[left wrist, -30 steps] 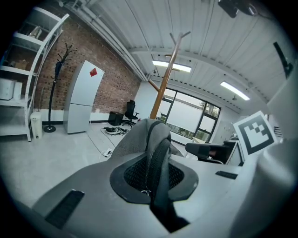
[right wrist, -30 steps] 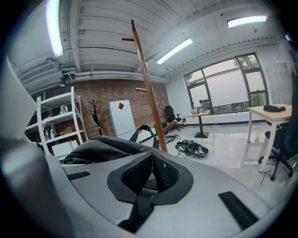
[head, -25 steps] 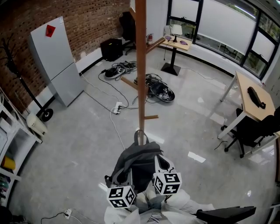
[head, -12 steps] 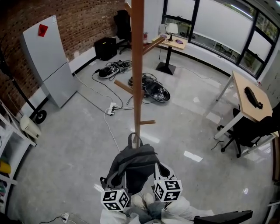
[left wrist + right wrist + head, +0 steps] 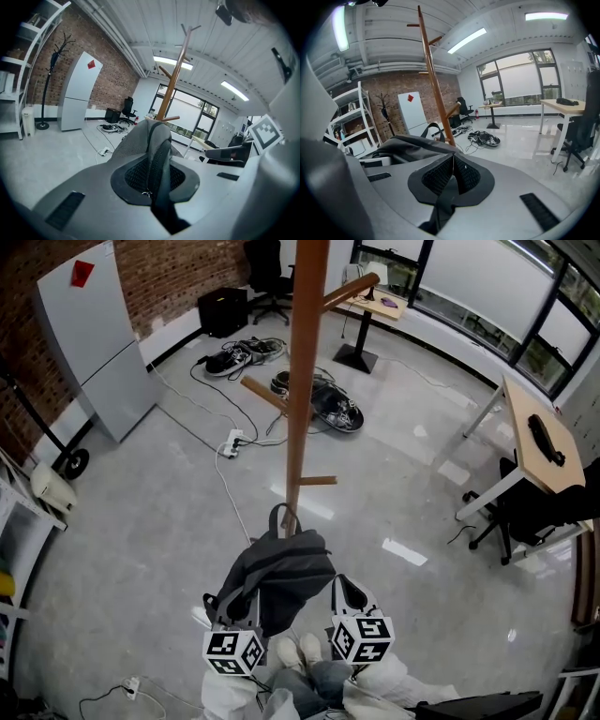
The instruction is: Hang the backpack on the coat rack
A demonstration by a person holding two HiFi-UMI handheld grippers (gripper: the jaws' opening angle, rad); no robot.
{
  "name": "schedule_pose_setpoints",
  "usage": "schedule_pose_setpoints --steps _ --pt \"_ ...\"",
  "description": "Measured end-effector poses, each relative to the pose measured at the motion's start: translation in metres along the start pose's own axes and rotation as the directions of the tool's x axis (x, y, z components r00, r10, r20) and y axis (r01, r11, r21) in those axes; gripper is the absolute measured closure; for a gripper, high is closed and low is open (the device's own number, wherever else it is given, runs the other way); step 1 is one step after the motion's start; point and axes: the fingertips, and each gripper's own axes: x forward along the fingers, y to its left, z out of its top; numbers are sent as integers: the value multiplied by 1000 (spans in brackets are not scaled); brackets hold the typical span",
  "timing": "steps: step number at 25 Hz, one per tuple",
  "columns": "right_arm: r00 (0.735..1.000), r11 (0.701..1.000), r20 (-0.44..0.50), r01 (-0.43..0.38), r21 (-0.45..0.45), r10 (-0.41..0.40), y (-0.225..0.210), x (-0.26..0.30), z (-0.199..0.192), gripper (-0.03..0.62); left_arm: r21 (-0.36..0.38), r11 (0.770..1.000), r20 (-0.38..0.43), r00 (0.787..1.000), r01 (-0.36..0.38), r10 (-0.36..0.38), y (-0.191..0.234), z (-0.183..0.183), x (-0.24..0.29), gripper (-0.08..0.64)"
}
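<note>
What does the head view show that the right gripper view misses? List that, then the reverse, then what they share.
Head view only: the person's white shoes and a power strip on the floor. Right gripper view only: ceiling lights, the top of the coat rack, and the right gripper shut on a strap. Both: the rack's pole, the grey backpack, the wooden desk.

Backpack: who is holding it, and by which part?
Both. The left gripper pinches one strap of the backpack; the right gripper pinches another strap.
</note>
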Motion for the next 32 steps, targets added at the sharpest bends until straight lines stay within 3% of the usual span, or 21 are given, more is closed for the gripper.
schedule_pose_setpoints --steps 32 --pt "995 999 -89 48 11 -47 -10 18 -26 578 2 1000 -61 998 31 -31 33 -36 50 537"
